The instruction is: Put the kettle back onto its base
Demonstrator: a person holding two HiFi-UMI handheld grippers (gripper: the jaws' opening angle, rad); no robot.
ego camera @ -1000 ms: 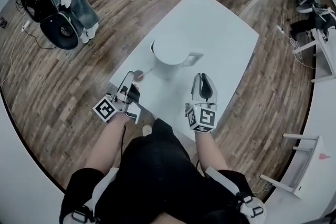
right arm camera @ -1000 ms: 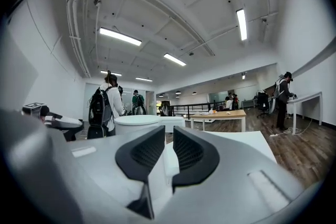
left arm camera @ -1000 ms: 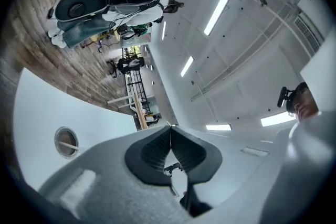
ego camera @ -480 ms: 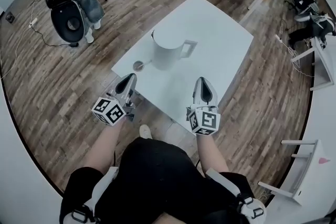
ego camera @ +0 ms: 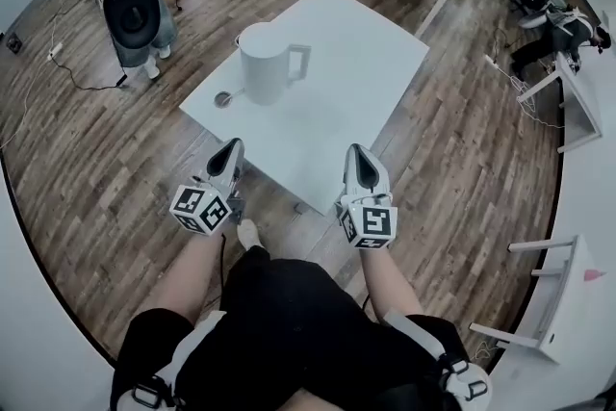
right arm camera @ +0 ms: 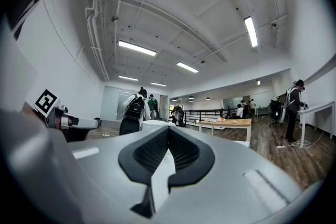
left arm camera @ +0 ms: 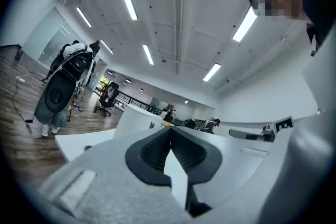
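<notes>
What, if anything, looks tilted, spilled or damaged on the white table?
Nothing stands out. The white plastic kettle stands upright on the white rectangular table, with no spill around it. A small round grey object lies beside it, too small to identify.
</notes>
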